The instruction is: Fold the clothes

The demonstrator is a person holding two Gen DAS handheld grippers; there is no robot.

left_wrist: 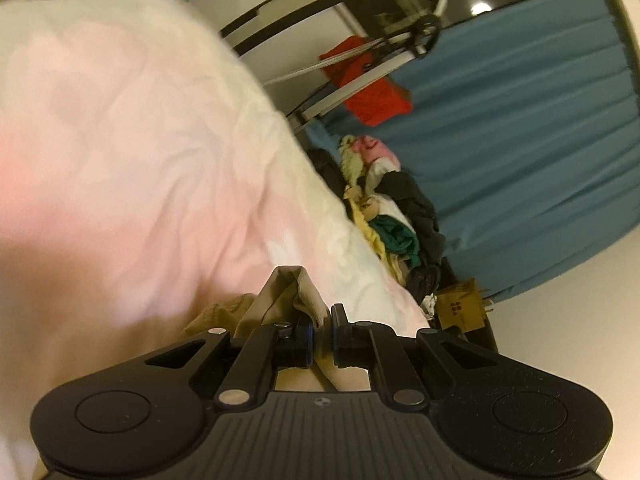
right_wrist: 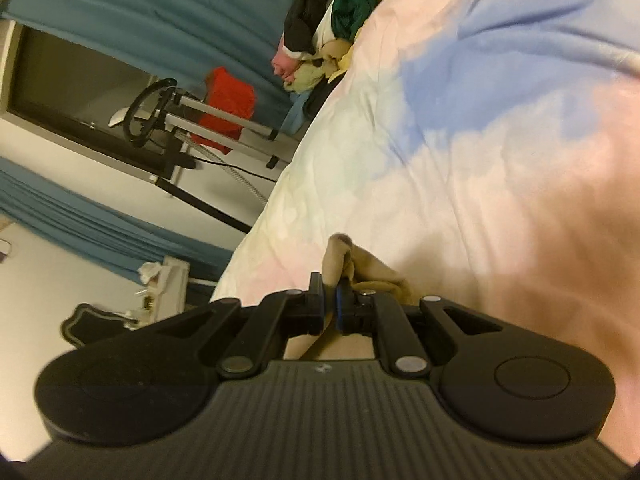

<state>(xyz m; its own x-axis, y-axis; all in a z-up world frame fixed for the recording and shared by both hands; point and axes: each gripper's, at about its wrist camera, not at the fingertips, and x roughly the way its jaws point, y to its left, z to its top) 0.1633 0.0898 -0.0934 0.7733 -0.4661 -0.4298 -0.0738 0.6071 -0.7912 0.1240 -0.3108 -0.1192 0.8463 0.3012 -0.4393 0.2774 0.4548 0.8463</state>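
Note:
My left gripper (left_wrist: 323,320) is shut on a fold of a beige garment (left_wrist: 288,292), which bunches up between and above the jaws. My right gripper (right_wrist: 330,294) is shut on another edge of the same beige garment (right_wrist: 352,264). Both hold the cloth over a bed with a pastel pink, white and blue cover (left_wrist: 140,140), which also shows in the right wrist view (right_wrist: 460,120). Most of the garment hangs below the grippers and is hidden.
A pile of mixed clothes (left_wrist: 384,208) lies at the bed's far edge, also in the right wrist view (right_wrist: 332,20). Blue curtains (left_wrist: 520,120), a metal rack with a red cloth (left_wrist: 372,84) and a brown paper bag (left_wrist: 460,304) stand beyond the bed.

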